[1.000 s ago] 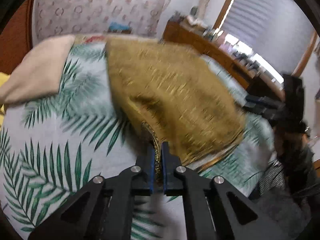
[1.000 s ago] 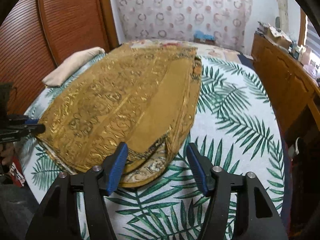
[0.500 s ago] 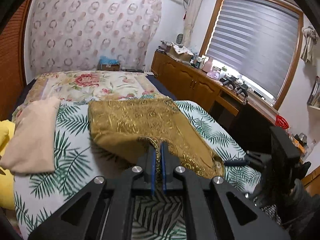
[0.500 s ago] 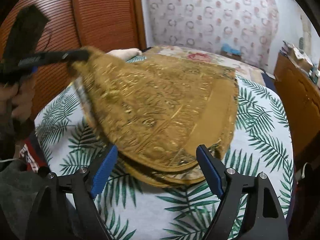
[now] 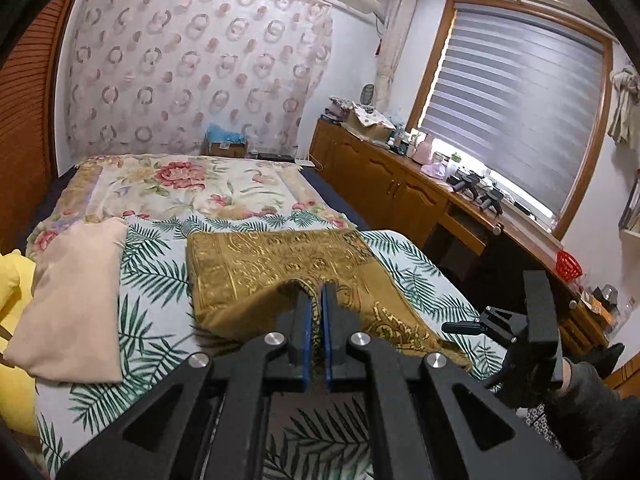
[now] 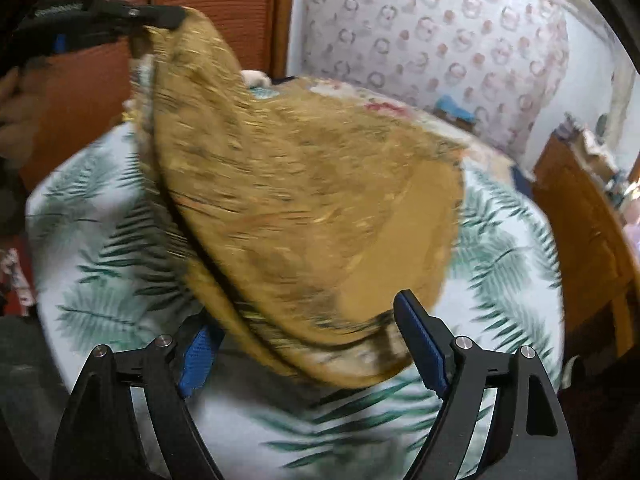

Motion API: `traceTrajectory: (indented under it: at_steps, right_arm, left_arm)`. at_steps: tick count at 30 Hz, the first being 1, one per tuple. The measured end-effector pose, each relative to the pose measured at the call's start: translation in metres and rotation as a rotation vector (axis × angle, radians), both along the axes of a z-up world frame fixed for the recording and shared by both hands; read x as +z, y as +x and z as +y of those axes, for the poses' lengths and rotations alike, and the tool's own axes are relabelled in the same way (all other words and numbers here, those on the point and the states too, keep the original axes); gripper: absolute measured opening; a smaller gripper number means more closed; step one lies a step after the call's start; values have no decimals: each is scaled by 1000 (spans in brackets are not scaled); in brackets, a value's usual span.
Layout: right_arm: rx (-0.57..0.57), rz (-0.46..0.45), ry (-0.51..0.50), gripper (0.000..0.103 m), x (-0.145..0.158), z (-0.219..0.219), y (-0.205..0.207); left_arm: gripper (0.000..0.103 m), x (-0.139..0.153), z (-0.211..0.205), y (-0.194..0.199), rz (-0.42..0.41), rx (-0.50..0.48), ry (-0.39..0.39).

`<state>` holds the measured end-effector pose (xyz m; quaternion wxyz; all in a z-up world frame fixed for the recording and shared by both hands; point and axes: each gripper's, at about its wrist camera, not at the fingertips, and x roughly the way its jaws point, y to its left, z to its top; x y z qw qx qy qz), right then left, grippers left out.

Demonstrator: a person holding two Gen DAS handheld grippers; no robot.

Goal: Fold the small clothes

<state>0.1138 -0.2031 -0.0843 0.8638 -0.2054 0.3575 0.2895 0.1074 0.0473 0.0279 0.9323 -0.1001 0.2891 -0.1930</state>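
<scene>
The left tongs [image 5: 316,312] pinch a corner of the gold brocade garment [image 5: 280,268], lifted above the palm-print bed [image 5: 156,280]; the right tongs [image 6: 308,340] gape, holding nothing, near its lower hem. Folding looks barely begun. A beige cloth [image 5: 72,300] lies beside it; open bedspread remains on the cabinet [image 5: 384,192] side.

My left camera looks low along the bed [image 5: 160,288]; my right looks closely; both share gold cloth [image 5: 280,264] at 12 o'clock.
</scene>
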Motion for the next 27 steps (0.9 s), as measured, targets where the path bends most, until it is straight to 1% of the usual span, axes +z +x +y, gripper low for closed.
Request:
traceTrajectory:
  at_steps: [1,2,3,4,5,6,8,11,14,16,17,18,20,22,24,27]
  right_arm:
    - [-4,-9,-8,83,1,-2,6]
    - [-6,-17,-10,71,3,-4,12]
    - [1,-18,3,53,7,-7,19]
    - [11,-12,13,43,10,-9,24]
    - [24,-11,23,27,14,-9,30]
    - [35,-15,26,13,17,-8,34]
    - [59,-43,34,9,27,-4,43]
    - [74,-85,39,7,44,6,60]
    - [81,-97,63,7,60,11,92]
    - [78,-88,79,7,64,14,113]
    - [75,-76,90,7,64,16,129]
    - [71,-69,95,7,63,19,136]
    - [64,-43,100,7,58,23,157]
    - [55,-7,107,7,49,27,180]
    - [40,31,108,7,39,30,199]
    - [12,65,101,7,25,32,217]
  left_arm:
    - [2,0,3,4,0,7,-5]
    - [2,-1,7,8,1,14,-11]
    - [2,-2,9,11,2,21,-15]
    - [2,-3,13,16,4,31,-20]
    - [2,-3,16,22,5,43,-20]
    - [2,-4,18,26,6,51,-15]
    - [2,-5,24,39,11,71,-4]
    - [2,-8,34,63,23,98,0]
    - [3,-14,42,89,47,118,2]
    - [4,-19,46,105,61,122,5]
    - [4,-23,47,114,72,123,8]
    - [6,-26,48,119,78,122,10]
    - [11,-34,52,132,93,114,11]
    - [25,-39,52,141,105,116,31]
    - [27,-38,51,144,92,140,67]
    - [31,-39,50,148,72,133,103]
